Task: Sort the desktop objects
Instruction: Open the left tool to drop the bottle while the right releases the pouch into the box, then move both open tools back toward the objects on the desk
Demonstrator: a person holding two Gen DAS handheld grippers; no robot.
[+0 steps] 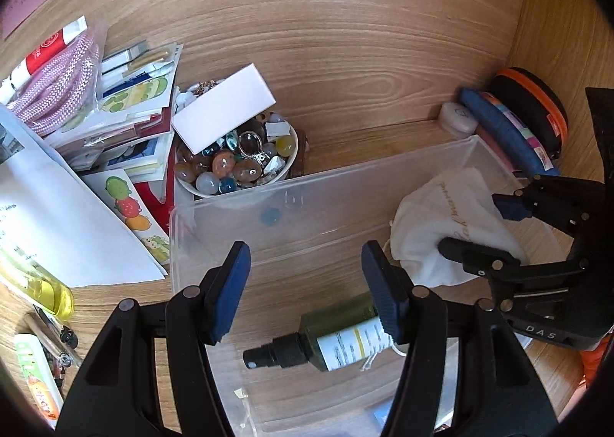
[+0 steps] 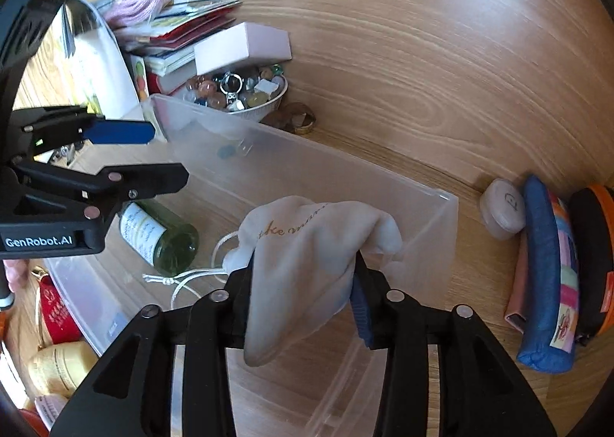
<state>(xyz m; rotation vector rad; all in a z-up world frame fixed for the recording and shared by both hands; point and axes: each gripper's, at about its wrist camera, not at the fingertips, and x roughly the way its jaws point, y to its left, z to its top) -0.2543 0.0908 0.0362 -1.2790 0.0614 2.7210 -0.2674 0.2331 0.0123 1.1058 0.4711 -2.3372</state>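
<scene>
Between the pads of the right gripper (image 2: 303, 283) hangs a white drawstring pouch (image 2: 307, 245), its cloth bunched in the narrow gap and its lower corner drooping back toward the camera; the jaws look only loosely closed on it, so I judge the pouch is being let go, or is about to be, over the clear plastic bin (image 2: 345, 168) that lies beneath. Its cord trails at about eight o'clock onto the bin floor. At nine o'clock from the pouch a green spray bottle (image 2: 165, 241) lies on its side inside the bin, apparently already sorted there. Above it hovers the left gripper (image 1: 307, 283), jaws spread with nothing between them, the bottle showing under its right finger; that suits a hand that has nothing to carry now. Outside the bin, at eleven o'clock, a bowl of coloured stones (image 1: 238, 164) carries a white box (image 1: 224, 108) on its rim. At three o'clock, zip cases (image 2: 548, 275) stand against the wooden wall.
</scene>
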